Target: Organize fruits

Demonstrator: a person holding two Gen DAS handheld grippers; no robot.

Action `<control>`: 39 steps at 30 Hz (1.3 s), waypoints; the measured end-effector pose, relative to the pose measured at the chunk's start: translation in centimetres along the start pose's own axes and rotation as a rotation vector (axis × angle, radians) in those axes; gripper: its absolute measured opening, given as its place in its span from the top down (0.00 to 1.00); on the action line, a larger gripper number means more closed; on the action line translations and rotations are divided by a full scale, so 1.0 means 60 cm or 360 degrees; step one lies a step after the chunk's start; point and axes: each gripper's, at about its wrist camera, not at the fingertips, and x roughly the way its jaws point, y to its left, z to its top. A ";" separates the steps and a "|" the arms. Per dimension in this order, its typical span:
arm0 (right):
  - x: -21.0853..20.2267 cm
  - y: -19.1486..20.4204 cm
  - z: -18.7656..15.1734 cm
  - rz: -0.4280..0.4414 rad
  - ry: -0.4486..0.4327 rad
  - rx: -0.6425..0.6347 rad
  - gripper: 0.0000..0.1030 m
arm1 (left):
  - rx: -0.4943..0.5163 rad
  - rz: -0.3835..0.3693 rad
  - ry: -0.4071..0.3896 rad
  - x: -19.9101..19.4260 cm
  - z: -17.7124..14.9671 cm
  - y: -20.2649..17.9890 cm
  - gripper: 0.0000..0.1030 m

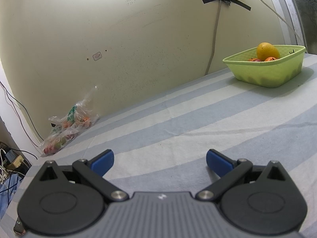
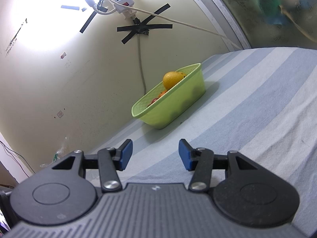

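Currently: both grippers empty, fruit split between 2 locations.
Left gripper (image 1: 160, 161) fingers wide, right gripper (image 2: 155, 154) fingers narrower, both empty; green basket (image 1: 277, 73) holds the piled orange (image 1: 267, 50), which could roll out; the plastic bag (image 1: 68, 127) may slip or tear.

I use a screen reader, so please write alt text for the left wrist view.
The open left gripper hovers empty over a striped cloth. A green basket holding an orange sits far right; a plastic bag of fruit lies against the wall.
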 end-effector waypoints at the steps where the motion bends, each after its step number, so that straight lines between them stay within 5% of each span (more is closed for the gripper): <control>1: 0.000 0.001 0.000 0.0000 0.0000 0.0000 0.48 | 0.0000 0.0003 0.0000 -0.001 0.000 -0.001 0.00; 39: 0.002 -0.001 0.003 0.0013 0.0002 0.0002 0.48 | 0.0025 0.0040 0.0000 -0.004 -0.001 -0.006 0.00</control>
